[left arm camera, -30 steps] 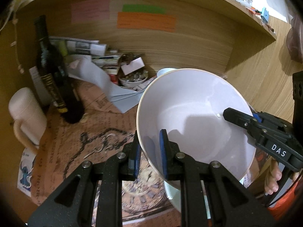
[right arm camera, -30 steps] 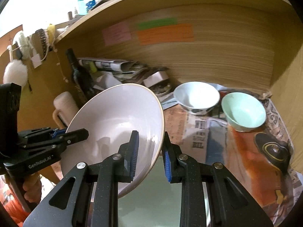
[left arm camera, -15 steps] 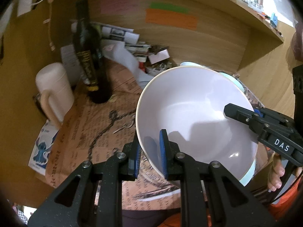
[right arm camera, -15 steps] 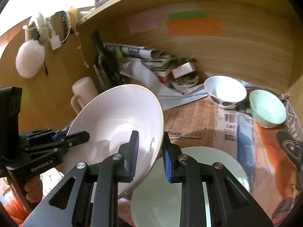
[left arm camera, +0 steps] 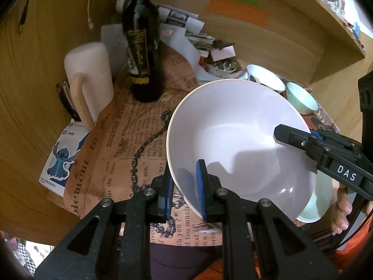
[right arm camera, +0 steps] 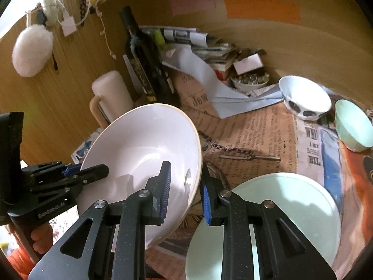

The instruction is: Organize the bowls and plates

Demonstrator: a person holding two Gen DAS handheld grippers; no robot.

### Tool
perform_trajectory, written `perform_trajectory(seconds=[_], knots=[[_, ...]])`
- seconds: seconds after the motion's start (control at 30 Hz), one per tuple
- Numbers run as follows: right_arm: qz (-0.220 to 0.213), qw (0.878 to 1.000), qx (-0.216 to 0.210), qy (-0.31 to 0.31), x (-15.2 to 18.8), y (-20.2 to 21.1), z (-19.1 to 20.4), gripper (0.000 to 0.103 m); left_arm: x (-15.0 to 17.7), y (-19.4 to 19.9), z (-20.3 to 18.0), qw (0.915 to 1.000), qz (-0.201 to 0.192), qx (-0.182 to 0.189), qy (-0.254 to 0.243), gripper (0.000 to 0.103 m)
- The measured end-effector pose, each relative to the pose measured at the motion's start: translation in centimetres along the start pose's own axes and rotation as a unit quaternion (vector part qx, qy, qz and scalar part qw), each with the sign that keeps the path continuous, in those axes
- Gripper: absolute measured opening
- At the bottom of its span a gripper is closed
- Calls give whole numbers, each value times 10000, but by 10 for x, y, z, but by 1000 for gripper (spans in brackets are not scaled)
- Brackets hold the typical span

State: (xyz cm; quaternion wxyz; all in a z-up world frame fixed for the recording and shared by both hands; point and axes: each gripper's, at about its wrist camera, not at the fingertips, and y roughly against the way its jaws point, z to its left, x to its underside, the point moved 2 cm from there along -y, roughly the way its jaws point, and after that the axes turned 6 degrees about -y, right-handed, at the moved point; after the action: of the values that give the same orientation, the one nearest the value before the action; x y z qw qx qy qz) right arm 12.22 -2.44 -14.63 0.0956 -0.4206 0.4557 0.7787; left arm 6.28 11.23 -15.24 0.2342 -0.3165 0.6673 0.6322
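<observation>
Both grippers hold one large white bowl above the newspaper-covered table. My left gripper is shut on its near-left rim. My right gripper is shut on the opposite rim, and it shows in the left wrist view with a hand behind it. The bowl is tilted. A pale green plate lies on the table right beside and below it. A white patterned bowl and a small mint bowl stand at the back right.
A dark wine bottle and a cream mug stand at the back left. Papers and a small dish of clutter fill the back. A metal utensil lies mid-table. Wooden walls enclose the nook.
Both grippers have carried the bowl back toward the near edge and lower; the bottle, mug and back wall look farther, and the green plate has come into full view.
</observation>
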Motion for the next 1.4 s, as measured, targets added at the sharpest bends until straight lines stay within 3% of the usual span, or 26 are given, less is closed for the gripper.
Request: perform_trajectory(seconds=[0.57,0.8,0.87,1.07,1.13,1.2,1.27,1.4], knots=[[720,9971,207,-118,2,-50,-6,21,2,-45,22,9993,300,49,213,18],[812,9964,221,-124,2,-54,-9,24,4,-50,21,9998,200,-2,76,18],[684,9973,273,-79,0,-47,-10,24,5,-48,20,9999,94,-129,11,18],[-87,9983,506,284,-9,-11,-5,55,-2,-34,21,9995,-69,-303,-20,20],[-295,9972,558,403,-11,1,-6,59,-7,-26,21,9993,-225,-300,29,25],[-442,9965,556,448,-14,11,-8,61,-11,-16,18,9987,-401,-316,34,39],[-537,9962,547,418,-18,17,-12,65,-17,-6,13,9975,-618,-354,-9,47],[-799,9943,626,338,-26,35,-26,68,-32,10,-6,9945,-933,-393,-270,53]])
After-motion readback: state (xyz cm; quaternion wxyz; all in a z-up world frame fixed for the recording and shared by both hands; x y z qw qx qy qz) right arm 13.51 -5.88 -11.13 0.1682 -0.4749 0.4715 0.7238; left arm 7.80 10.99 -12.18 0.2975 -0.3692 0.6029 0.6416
